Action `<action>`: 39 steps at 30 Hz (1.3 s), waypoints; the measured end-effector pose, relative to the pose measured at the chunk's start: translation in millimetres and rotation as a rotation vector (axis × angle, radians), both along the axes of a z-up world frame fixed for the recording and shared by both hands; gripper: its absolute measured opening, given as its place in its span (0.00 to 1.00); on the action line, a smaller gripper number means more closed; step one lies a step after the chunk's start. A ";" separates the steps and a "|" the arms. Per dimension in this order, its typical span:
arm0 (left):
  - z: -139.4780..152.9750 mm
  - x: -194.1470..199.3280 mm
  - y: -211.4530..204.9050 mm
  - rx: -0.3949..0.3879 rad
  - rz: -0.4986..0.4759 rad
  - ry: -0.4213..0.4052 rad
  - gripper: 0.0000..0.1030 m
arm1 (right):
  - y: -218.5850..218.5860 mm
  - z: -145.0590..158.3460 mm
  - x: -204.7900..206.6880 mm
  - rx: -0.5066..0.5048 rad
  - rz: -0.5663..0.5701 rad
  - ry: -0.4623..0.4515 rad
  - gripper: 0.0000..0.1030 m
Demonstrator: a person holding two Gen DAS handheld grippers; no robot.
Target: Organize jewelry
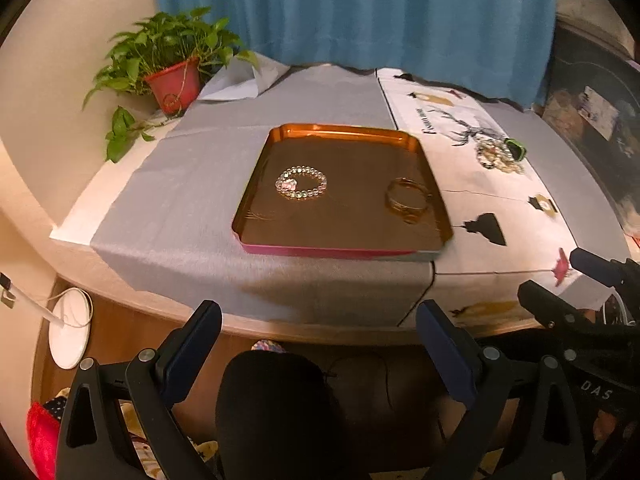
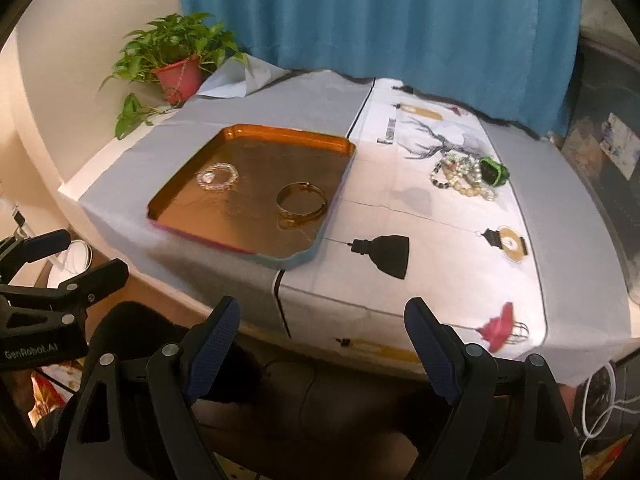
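Observation:
An orange tray [image 1: 340, 131] [image 2: 288, 134] sits on the grey cloth in the middle of the table. In it lie a clear bead bracelet [image 1: 301, 182] [image 2: 218, 176] at the left and a gold bangle [image 1: 407, 199] [image 2: 301, 201] at the right. A pile of bead bracelets [image 1: 496, 155] [image 2: 464, 178] with a green watch [image 1: 516, 149] [image 2: 493, 171] lies on the printed cloth to the tray's right. My left gripper [image 1: 318, 344] and right gripper [image 2: 322, 344] are both open and empty, held off the table's near edge.
A potted plant [image 1: 172, 68] [image 2: 176, 62] stands at the back left corner. A blue curtain [image 1: 352, 12] hangs behind the table. A white lamp base [image 1: 70, 332] sits on the floor at the left. A black chair back [image 1: 276, 412] is below the grippers.

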State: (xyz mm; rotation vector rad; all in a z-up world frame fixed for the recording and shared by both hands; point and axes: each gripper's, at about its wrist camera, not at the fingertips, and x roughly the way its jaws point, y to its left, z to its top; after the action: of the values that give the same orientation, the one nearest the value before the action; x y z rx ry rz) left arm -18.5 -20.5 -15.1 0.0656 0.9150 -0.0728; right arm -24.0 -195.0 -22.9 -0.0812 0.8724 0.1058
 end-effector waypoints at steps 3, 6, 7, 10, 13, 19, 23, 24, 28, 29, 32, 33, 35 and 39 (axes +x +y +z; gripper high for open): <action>9.8 -16.2 -3.5 0.003 -0.008 -0.032 0.94 | 2.2 8.0 -16.3 -0.001 0.007 -0.026 0.82; 17.5 -26.6 -5.0 0.007 -0.015 -0.053 0.94 | 3.9 15.1 -28.2 0.001 0.006 -0.046 0.82; 19.1 -28.3 -5.2 0.008 -0.015 -0.058 0.94 | 3.4 17.1 -32.6 0.003 0.006 -0.049 0.82; 24.2 -34.9 -7.3 0.011 -0.019 -0.072 0.94 | 2.3 21.0 -40.7 0.003 0.007 -0.058 0.82; 28.2 -39.6 -9.2 0.010 -0.022 -0.085 0.94 | 2.1 23.9 -46.2 0.006 0.006 -0.068 0.82; 27.9 -42.5 -10.9 0.011 -0.025 -0.087 0.94 | 1.6 25.6 -50.6 0.008 0.008 -0.067 0.82; 27.5 -43.8 -11.8 0.010 -0.023 -0.088 0.94 | 2.1 26.2 -52.9 0.008 0.010 -0.068 0.82; 27.4 -43.6 -11.6 0.011 -0.023 -0.087 0.94 | 2.5 26.0 -52.7 0.008 0.008 -0.067 0.82; 27.4 -45.6 -12.6 0.013 -0.023 -0.085 0.94 | 2.6 26.7 -53.6 0.011 0.008 -0.063 0.82; 27.4 -46.4 -12.7 0.013 -0.023 -0.085 0.94 | 2.6 27.0 -54.4 0.012 0.009 -0.062 0.82; 26.9 -45.8 -12.4 0.011 -0.023 -0.083 0.94 | 2.8 27.0 -54.3 0.012 0.009 -0.061 0.82; 26.8 -46.9 -13.0 0.011 -0.022 -0.082 0.94 | 2.9 26.9 -54.2 0.012 0.009 -0.061 0.82; 26.1 -47.1 -12.5 0.011 -0.023 -0.080 0.94 | 2.9 26.8 -54.2 0.012 0.007 -0.060 0.82; 24.3 -45.5 -11.5 0.013 -0.029 -0.073 0.94 | 3.8 25.4 -53.6 0.015 0.004 -0.053 0.82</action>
State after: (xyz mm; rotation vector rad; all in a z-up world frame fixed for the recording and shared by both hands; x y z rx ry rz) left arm -64.0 -32.0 9.2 0.0934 0.8420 -0.0909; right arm -77.6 -191.2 2.5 -0.0712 0.8182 0.1136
